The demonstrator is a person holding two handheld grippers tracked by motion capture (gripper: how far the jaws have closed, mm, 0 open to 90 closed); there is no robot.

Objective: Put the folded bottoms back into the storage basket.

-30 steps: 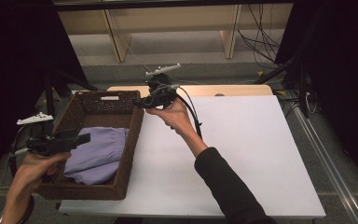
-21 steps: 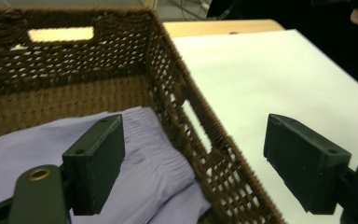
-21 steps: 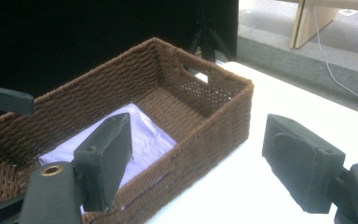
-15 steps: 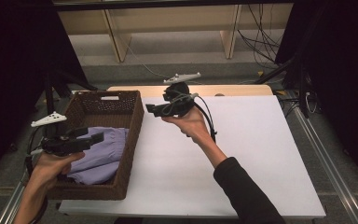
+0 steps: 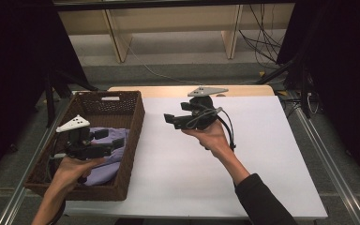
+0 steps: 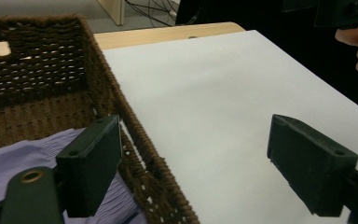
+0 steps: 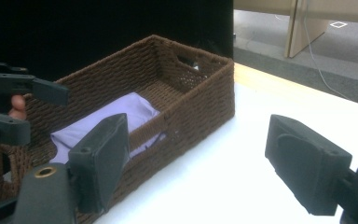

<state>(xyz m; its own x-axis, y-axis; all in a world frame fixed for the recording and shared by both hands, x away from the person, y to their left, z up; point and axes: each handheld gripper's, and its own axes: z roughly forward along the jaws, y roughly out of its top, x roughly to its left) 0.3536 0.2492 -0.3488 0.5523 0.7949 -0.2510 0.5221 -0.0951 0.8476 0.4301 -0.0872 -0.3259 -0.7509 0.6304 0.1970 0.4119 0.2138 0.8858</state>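
A white sheet covered the worktop (image 5: 262, 178), with a strip of pale wood bare along its far edge, metal rails along both sides, and a grey floor beyond with pale wooden furniture legs and loose black cables; the room to either side was dark. At the left end of the worktop stood a brown wicker basket (image 5: 133, 126), rectangular, with a cut-out handle slot in its far wall. Inside it lay a lilac cloth (image 5: 108, 161), soft and rumpled, with fine gathers at one edge, bunched toward the near half of the basket while the far half of the woven floor stayed bare. The left gripper (image 5: 104, 142) hung over the near part of the basket just above the cloth, its jaws spread wide and empty; in the left gripper view one jaw stood over the cloth and the other over the white sheet, with the basket's wall between them. To the right, the right gripper (image 5: 171, 120) was held up above the middle of the white sheet, well apart from the basket and pointing toward it, its jaws likewise released and holding nothing.
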